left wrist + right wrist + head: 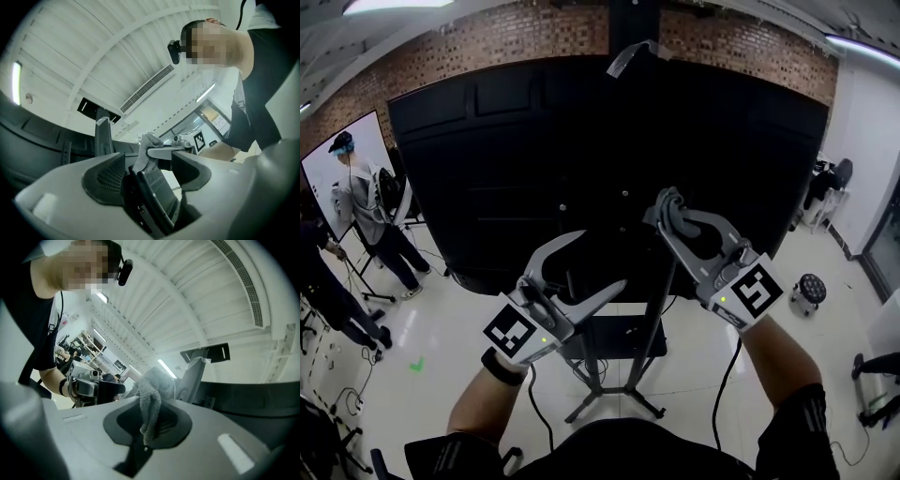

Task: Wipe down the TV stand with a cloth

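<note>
Grey cloth (152,397) sits clamped in your right tool (664,212), raised before the black TV stand (619,339). Your left tool (602,260), beside it, has its jaws apart.

Grey, fluffy cloth (152,391) is bunched into a wad and pinched in the right tongs (673,210), one tail hanging loose. Black TV stand (619,339) sits upright below, its legs splayed on the glossy white floor (459,337).
</note>
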`<act>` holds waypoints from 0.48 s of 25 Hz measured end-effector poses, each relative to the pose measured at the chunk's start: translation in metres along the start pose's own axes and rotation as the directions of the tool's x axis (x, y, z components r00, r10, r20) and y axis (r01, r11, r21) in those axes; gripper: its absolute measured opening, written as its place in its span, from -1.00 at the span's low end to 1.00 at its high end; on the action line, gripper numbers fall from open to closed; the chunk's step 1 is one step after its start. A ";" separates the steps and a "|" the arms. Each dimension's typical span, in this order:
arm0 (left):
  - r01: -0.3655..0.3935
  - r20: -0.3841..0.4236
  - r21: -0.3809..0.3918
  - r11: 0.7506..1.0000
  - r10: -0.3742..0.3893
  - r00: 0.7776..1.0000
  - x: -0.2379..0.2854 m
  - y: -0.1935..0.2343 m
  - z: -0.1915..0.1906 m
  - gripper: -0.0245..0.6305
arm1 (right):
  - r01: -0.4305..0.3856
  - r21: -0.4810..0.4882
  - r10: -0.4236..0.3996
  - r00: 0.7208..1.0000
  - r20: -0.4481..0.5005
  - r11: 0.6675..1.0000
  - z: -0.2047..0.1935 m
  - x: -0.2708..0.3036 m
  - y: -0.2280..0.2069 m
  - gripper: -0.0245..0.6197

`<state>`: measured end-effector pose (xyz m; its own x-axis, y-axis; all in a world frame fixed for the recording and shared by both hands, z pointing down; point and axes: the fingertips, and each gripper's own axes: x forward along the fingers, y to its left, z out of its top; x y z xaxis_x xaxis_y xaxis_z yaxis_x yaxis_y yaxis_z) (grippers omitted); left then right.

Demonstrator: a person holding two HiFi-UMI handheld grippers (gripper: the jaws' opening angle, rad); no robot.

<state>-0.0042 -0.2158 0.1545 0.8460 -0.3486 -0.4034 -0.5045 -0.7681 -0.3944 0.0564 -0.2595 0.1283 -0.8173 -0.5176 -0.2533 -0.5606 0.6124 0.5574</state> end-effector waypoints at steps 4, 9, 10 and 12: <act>0.021 0.030 0.056 0.998 -0.023 0.999 0.023 0.010 0.021 0.06 | -0.009 -0.065 0.008 1.000 -0.009 0.998 0.015 0.018 -0.031 -0.85; 0.002 0.000 0.113 0.994 -0.002 1.000 0.042 0.031 0.035 0.06 | 0.009 -0.163 -0.007 1.000 0.013 0.987 0.045 0.039 -0.059 -0.85; -0.001 0.009 0.117 0.993 0.000 1.000 0.047 0.035 0.041 0.06 | 0.018 -0.182 -0.016 1.000 0.013 0.983 0.052 0.042 -0.066 -0.85; -0.004 0.022 0.114 0.994 0.002 1.000 0.056 0.044 0.051 0.06 | 0.034 -0.219 -0.032 0.999 0.013 0.975 0.064 0.050 -0.079 -0.85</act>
<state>0.0126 -0.2418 0.0728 0.8411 -0.3381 -0.4222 -0.5245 -0.7005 -0.4839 0.0515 -0.2956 0.0204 -0.8004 -0.5294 -0.2813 -0.5454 0.4483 0.7082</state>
